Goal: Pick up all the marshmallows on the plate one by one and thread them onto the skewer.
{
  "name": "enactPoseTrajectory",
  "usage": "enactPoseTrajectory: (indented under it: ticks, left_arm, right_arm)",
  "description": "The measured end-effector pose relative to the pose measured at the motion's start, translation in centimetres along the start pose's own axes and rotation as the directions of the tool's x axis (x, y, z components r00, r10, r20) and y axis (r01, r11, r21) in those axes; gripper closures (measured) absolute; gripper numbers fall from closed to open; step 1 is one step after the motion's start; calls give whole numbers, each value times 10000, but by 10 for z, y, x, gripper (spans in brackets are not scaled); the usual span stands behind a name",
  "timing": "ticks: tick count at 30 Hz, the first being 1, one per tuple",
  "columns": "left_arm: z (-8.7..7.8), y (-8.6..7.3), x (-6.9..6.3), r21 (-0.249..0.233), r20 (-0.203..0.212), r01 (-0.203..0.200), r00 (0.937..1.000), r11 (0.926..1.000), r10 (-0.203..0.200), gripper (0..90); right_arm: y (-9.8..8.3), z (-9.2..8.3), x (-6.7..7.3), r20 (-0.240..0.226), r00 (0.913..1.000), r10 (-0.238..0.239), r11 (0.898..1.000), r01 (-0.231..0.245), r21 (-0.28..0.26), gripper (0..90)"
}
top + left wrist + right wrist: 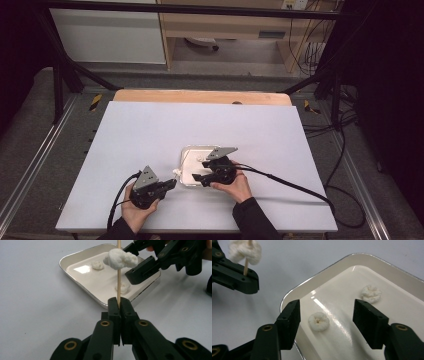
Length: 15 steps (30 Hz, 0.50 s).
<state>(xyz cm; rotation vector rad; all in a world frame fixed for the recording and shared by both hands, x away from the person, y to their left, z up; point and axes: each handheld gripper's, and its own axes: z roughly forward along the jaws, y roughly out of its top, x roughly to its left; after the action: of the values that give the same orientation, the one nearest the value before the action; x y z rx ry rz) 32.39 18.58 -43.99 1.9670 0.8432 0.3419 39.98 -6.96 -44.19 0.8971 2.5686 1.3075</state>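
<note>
White tabletop is bearing a shallow white rectangular tray in the high view. Left gripper is clamping a thin wooden skewer threaded with white fluffy pieces. Right gripper is hovering half-open around one white puffy ring lying in the tray.

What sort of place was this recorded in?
Probably a lab or workshop recording bench, not a kitchen: a white table inside a black metal frame, loose cables on a grey carpeted floor, and plain cabinets behind.
</note>
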Motion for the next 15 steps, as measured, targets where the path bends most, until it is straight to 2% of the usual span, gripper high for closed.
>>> enactPoseTrajectory:
  ticks: [9, 15]
  left_arm:
    - [0, 0, 1, 3, 20, 14, 10000, 10000, -14, 883]
    - [1, 0, 0, 42, 28, -9, 10000, 10000, 9, 884]
  right_arm:
    - [-5, 9, 0, -182, 9988, -461, 9984, 467, 322, 545]
    - [-8, 11, 1, -326, 9963, -789, 9964, 799, 291, 602]
